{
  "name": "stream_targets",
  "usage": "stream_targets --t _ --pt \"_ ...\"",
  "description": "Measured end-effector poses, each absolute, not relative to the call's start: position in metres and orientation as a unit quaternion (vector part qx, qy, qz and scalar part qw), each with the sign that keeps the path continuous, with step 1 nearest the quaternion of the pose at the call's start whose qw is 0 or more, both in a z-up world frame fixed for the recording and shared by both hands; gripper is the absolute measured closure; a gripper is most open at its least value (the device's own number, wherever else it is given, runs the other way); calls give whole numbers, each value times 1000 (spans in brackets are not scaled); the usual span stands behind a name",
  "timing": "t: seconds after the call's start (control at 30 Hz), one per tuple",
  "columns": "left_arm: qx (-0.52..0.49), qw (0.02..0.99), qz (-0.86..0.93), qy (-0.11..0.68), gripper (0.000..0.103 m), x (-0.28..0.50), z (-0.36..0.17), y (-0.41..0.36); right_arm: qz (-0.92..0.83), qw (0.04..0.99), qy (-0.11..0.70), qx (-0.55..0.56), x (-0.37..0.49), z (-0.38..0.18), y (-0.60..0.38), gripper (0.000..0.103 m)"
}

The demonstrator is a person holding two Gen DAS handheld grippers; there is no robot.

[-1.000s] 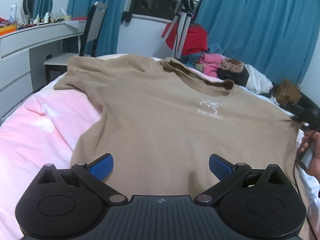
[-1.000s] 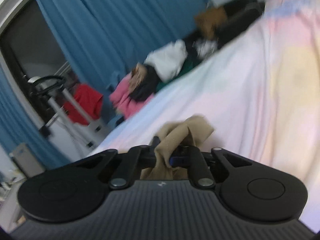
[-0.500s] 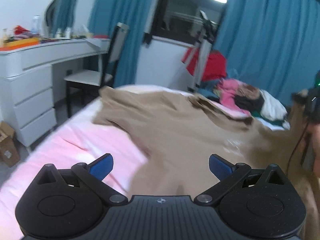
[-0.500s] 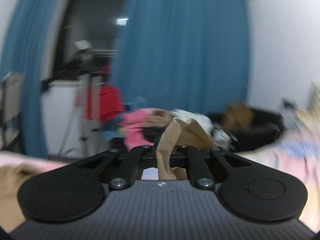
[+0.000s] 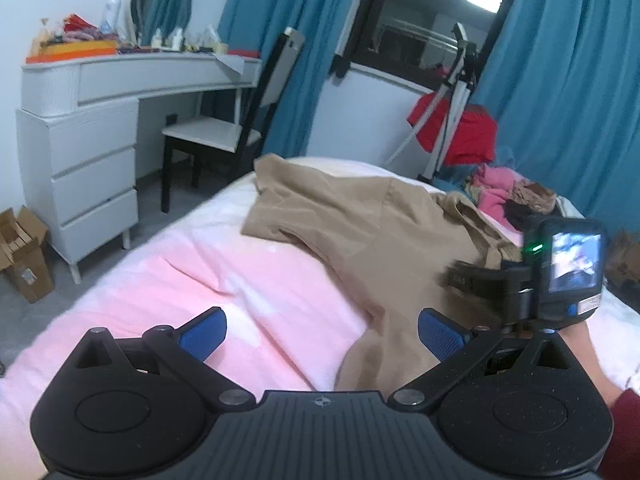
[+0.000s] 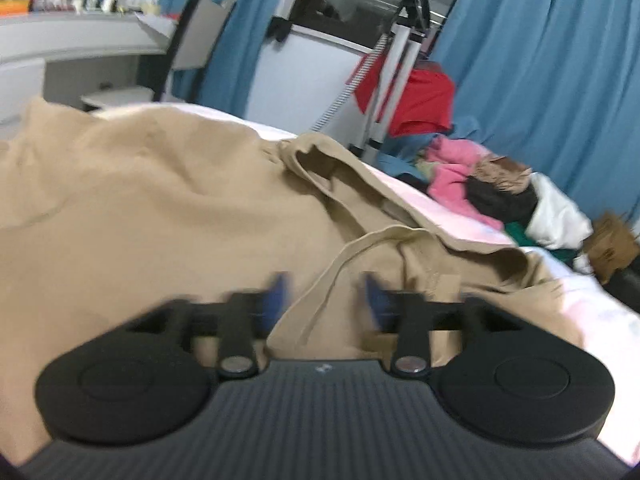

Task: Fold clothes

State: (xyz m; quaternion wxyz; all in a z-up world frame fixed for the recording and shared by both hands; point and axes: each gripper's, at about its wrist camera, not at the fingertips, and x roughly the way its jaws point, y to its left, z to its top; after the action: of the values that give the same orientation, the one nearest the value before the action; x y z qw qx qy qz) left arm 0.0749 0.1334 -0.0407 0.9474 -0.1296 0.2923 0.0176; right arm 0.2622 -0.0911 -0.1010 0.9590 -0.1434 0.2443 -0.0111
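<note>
**First side fold landing, most of the folding still ahead**

The tan short-sleeved cotton T-shirt (image 5: 360,240) is lying on the pink and white bedspread (image 5: 224,280), with its right side doubled over onto the body, a sleeve and hem strip (image 6: 320,292) sitting loosely on top. The right claw (image 6: 324,304) is opening, its blue pads blurred, the hem strip hanging between them but no longer pinched. The left claw (image 5: 320,332) is spread wide and empty, hovering over the bedspread at the shirt's near edge. Judging by the lie, one side fold is roughly placed but rumpled; the left sleeve (image 5: 280,200) is still flat out, so the other side fold and the crosswise fold are left.

A heap of pink, black and white clothes (image 6: 492,184) is waiting at the far end of the bed. Around it: a white dresser with drawers (image 5: 88,152), a black-framed chair (image 5: 240,120), blue curtains (image 5: 560,100), a tripod draped with red cloth (image 6: 400,80).
</note>
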Motion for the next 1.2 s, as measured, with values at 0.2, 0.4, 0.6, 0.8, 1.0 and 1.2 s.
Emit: stream_targets --t 0.2,0.4,0.6,0.8,1.0,1.2 --pt "-119 949 3 292 0 76 -42 122 23 971 232 -55 209 -65 -107 20" --pt "-98 955 -17 280 0 54 -31 105 28 977 212 17 105 -25 -142 20" --pt "-77 957 -56 274 0 17 -18 79 23 981 167 99 -13 8 -177 1" --pt "-47 958 -98 264 0 -18 -10 51 8 981 131 145 -86 17 -204 0" --pt "-35 939 -161 302 0 -40 -24 13 -49 973 138 175 -119 14 -245 0" --pt "-47 904 -240 350 5 -49 -30 -43 -118 967 117 195 -140 9 -285 0"
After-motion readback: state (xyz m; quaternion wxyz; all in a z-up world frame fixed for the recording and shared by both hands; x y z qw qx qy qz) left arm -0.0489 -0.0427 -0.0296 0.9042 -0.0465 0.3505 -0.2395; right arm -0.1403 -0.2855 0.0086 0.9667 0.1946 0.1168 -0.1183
